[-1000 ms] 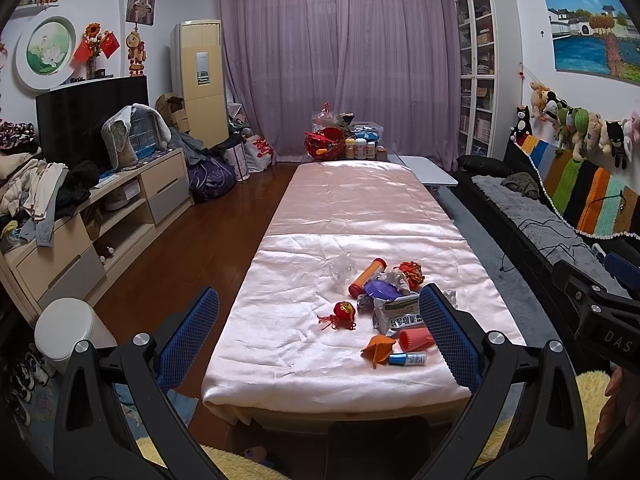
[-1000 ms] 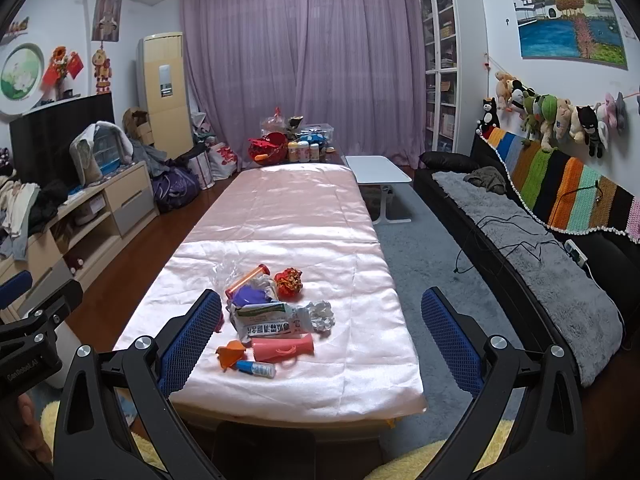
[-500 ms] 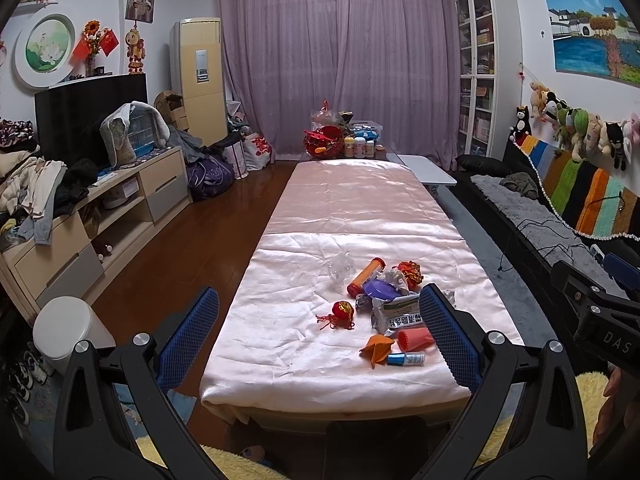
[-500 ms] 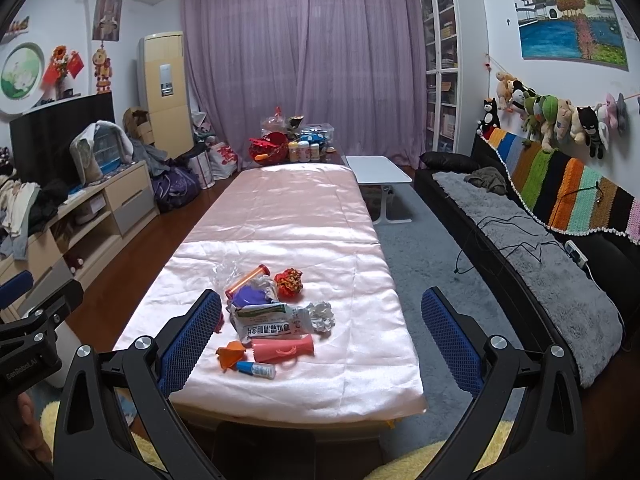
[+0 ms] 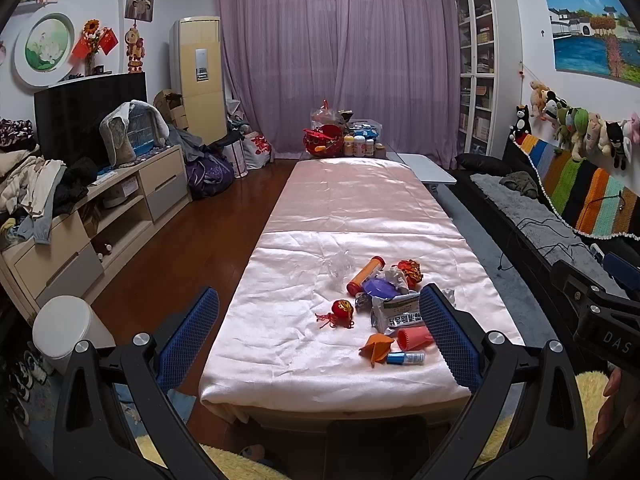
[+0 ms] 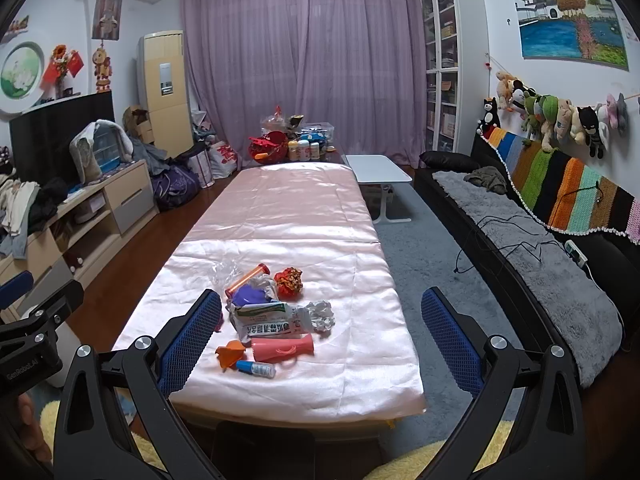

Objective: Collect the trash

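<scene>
A pile of trash lies on the near end of a long table covered in pink satin [image 5: 360,200] [image 6: 296,200]. It holds an orange tube [image 5: 365,275] [image 6: 247,276], a red-gold wrapper ball [image 5: 410,269] [image 6: 289,278], a white printed packet [image 5: 396,312] [image 6: 266,320], a pink cup on its side [image 5: 412,338] [image 6: 282,347], a small blue-capped tube [image 5: 406,358] [image 6: 256,369], orange scrap [image 5: 376,346] [image 6: 230,352] and crumpled paper [image 6: 322,314]. A red ornament [image 5: 342,309] lies apart on the left. My left gripper [image 5: 318,338] and right gripper [image 6: 320,338] both hover open before the table's near edge, holding nothing.
A white bin [image 5: 66,330] stands on the wood floor left of the table. A low cabinet [image 5: 100,216] piled with clothes lines the left wall. A dark sofa [image 6: 532,264] and grey rug run along the right. Jars and a red basket [image 5: 324,140] sit at the table's far end.
</scene>
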